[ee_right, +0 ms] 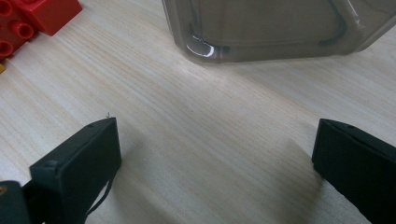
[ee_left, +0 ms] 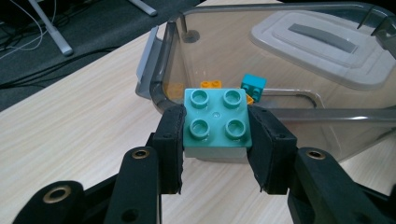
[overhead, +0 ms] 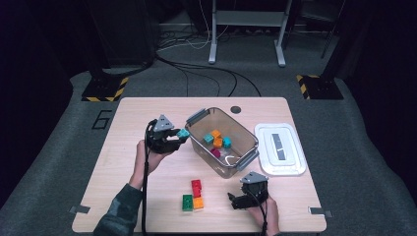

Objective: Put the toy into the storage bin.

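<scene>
Table brightly lit, surroundings dark; glare on bin; high view soft.

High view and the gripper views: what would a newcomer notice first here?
First, the teal brick clamped between the left gripper fingers, just outside the clear bin at the table's middle, which holds several coloured bricks. Next, the red, green and orange bricks near the front edge, beside the open right gripper. A white lid lies right of the bin.

Right gripper held with jaws spread wide over the table
A clear plastic bin is seen far ahead; red bricks are seen far left.
</scene>
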{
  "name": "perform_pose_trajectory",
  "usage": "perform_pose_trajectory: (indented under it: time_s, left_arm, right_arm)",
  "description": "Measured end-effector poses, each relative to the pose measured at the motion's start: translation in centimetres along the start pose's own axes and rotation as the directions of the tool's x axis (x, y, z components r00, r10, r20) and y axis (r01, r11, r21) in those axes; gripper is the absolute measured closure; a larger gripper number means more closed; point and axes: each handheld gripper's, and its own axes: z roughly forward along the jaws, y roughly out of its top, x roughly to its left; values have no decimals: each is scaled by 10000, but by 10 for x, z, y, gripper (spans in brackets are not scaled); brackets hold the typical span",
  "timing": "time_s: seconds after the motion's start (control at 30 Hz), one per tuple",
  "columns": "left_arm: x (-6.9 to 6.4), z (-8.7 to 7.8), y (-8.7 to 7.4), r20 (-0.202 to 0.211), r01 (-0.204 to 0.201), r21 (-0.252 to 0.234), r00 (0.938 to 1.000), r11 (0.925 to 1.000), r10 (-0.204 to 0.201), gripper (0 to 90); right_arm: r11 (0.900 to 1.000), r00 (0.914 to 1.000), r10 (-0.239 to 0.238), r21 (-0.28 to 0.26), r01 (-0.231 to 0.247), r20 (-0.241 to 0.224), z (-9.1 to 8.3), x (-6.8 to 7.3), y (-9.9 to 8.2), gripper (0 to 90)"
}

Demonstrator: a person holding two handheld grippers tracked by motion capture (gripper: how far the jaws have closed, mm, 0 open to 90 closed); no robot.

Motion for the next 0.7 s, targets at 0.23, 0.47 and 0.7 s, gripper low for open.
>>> perform_pose_trajectory:
  time_s: [0.23, 0.47, 0.7]
  left_arm:
    - [2, 4, 12, 84, -17, -71, 10000, 10000, 18, 587]
    - [5, 6, 23, 73, -72, -39, 9999, 10000, 73, 587]
    - [10, 12, 33, 2, -132, -3, 9999, 9999, 132, 587]
  right_arm:
    - [10000, 10000, 14, 6, -14, -2, 0, 0, 0, 4]
    - [10000, 10000, 38, -8, -38, 15, 0, 0, 0, 5]
    - [10000, 10000, -7, -7, 7, 6, 0, 0, 0, 5]
